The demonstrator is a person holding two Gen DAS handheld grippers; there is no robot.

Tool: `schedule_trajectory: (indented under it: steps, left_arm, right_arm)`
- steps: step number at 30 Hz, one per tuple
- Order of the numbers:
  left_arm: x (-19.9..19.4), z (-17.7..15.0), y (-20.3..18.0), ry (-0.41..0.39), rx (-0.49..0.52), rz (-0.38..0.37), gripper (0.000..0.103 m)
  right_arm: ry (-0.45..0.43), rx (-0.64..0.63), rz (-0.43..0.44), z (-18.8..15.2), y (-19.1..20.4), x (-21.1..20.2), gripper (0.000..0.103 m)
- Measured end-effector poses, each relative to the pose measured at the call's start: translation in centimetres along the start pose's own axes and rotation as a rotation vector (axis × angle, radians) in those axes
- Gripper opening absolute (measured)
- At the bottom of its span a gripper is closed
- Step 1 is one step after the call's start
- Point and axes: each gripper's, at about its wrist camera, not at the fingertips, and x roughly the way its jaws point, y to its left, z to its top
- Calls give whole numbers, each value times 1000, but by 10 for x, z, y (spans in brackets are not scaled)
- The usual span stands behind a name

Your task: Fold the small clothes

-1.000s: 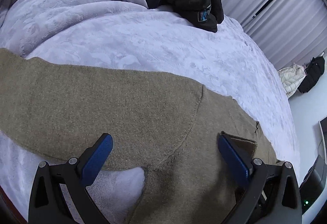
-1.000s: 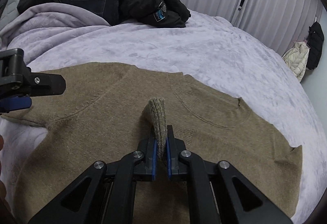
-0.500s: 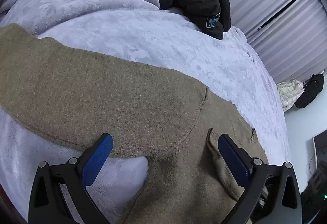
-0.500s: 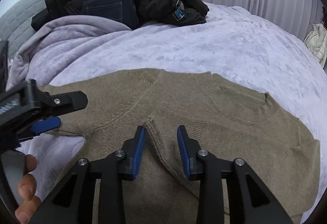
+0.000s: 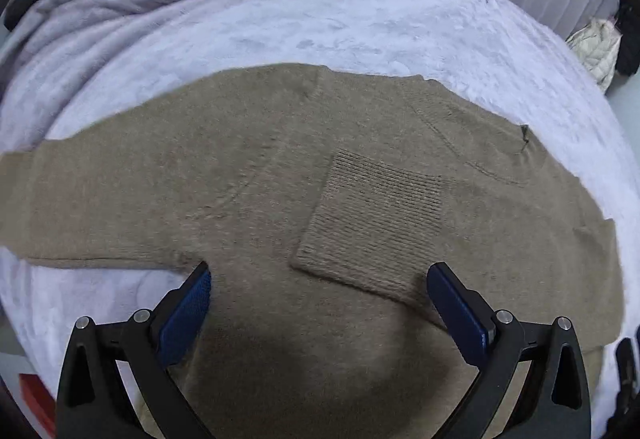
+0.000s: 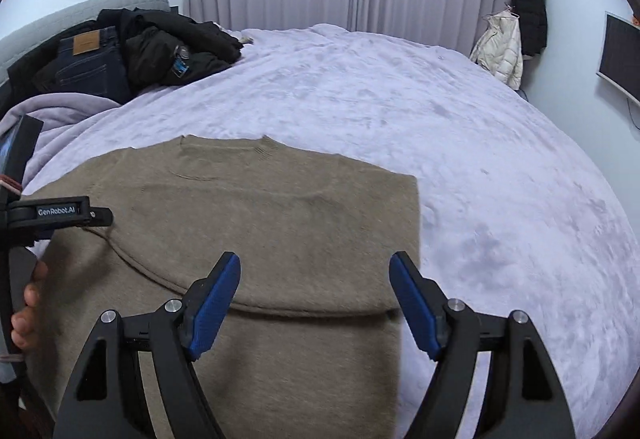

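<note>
While the sweater point(image 5: 248, 207) lies flat on the bed point(image 6: 460, 127), both your grippers hang over it with nothing in them. Your left gripper point(image 5: 318, 303) is spread wide, and your right gripper point(image 6: 316, 295) is too. One sleeve is folded across the body, its cuff point(image 5: 372, 223) in the middle. The other sleeve point(image 5: 80, 199) sticks out flat, probably next to fold.
</note>
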Motion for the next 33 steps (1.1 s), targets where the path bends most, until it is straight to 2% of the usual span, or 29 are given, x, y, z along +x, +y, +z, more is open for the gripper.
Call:
schedule_trajectory:
  steps: [1,2,3,4,5,6,7,9,11,15,16,17,18,19,20,21,23,28,30,33]
  left_arm:
    - [-8,-4,-6,-38,23,73,103]
    - [-15,-8,-10,-69,43,110,103]
    - [-20,-11,-16,-92,57,115,103]
    - [-24,-14,-21,-101,62,86,103]
    - [-25,-17,-30,-95,78,17,103]
    - [-22,-19,-37,-74,98,-49,103]
    - [-15,-19,-46,-44,122,-79,103]
    - [1,-22,-61,6,139,-73,103]
    - [21,-21,-65,65,112,-100,103]
    - [30,2,-51,31,-15,-158,103]
    - [32,10,-47,21,-40,-181,98]
    - [33,17,-42,17,-60,-195,73]
    - [34,22,-37,22,-65,-194,56]
    - [35,26,-34,31,-60,-200,33]
    - [33,28,-29,28,-59,-225,18]
    - [31,30,-24,17,-60,-250,10]
    - [25,29,-14,4,-65,-279,8]
    - [6,34,9,-80,-118,-294,8]
    - [17,39,8,-41,-97,-298,8]
    - [36,35,3,17,-63,-236,8]
  right_arm:
    - [0,3,-9,-4,-5,-1,80]
    - [0,11,-12,-6,-10,-2,80]
    - [3,24,-10,-10,-17,-3,80]
    - [7,35,-5,-12,-21,-3,80]
    - [10,44,0,-14,-23,-2,80]
    - [14,47,2,-15,-26,0,80]
    - [20,45,1,-16,-26,1,80]
    - [32,41,4,-17,-25,4,80]
    - [30,35,10,-18,-23,4,80]
    - [30,18,-5,-22,-23,1,80]
    - [34,19,-10,-23,-25,1,80]
    - [38,23,-12,-23,-26,2,80]
    - [43,29,-14,-23,-28,2,80]
    - [44,35,-18,-22,-30,2,80]
    - [41,38,-23,-21,-31,1,80]
    - [35,39,-29,-20,-32,0,80]
    - [23,36,-40,-16,-34,-3,80]
    - [9,44,-73,-5,-44,-1,80]
    - [15,63,-65,-3,-49,3,80]
    - [41,74,-39,-2,-50,13,80]
